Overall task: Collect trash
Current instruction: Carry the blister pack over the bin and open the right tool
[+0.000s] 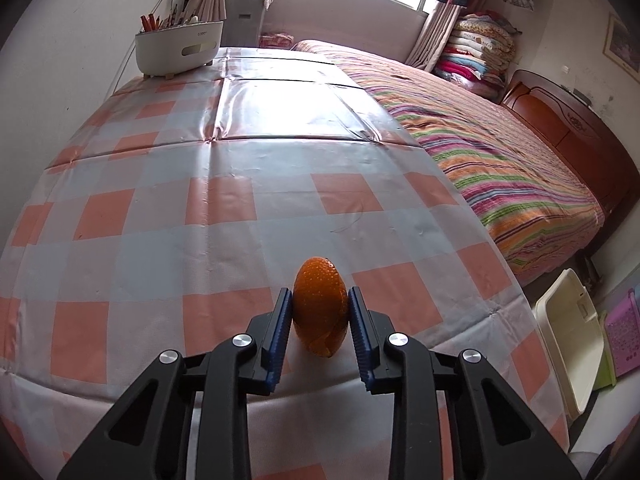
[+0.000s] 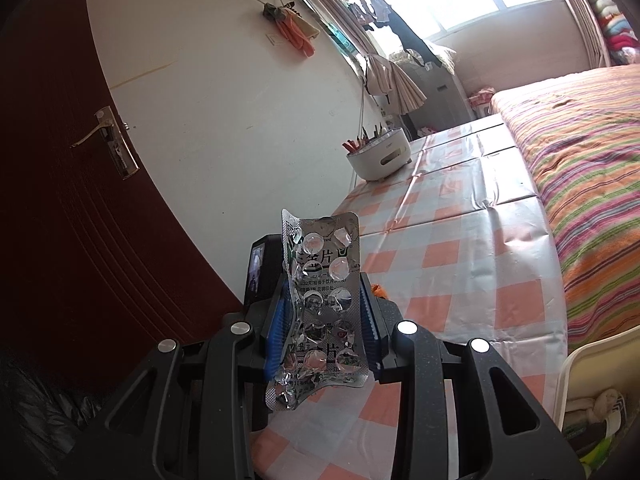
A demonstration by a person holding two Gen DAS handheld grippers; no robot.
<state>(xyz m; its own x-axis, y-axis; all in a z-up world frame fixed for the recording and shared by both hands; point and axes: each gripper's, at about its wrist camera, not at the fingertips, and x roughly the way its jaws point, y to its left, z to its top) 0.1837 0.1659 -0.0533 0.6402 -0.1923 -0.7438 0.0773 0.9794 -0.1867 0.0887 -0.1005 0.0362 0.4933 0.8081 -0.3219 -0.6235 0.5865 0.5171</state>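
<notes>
In the left wrist view my left gripper (image 1: 320,300) is shut on a piece of orange peel (image 1: 320,306), squeezed between the blue pads (image 1: 280,328) just above the checked tablecloth (image 1: 160,216) near the table's front edge. In the right wrist view my right gripper (image 2: 325,304) is shut on an empty silver pill blister pack (image 2: 324,304), which stands upright between the fingers. The left gripper's body (image 2: 262,272) shows just behind the pack, with a bit of the orange peel (image 2: 378,290) beside it.
A white utensil holder (image 1: 178,46) stands at the table's far left corner by the wall. A bed with a striped cover (image 1: 500,152) runs along the table's right side. A white plastic bin (image 1: 568,340) is on the floor at right. A dark red door (image 2: 80,200) and black bag (image 2: 36,412) are at left.
</notes>
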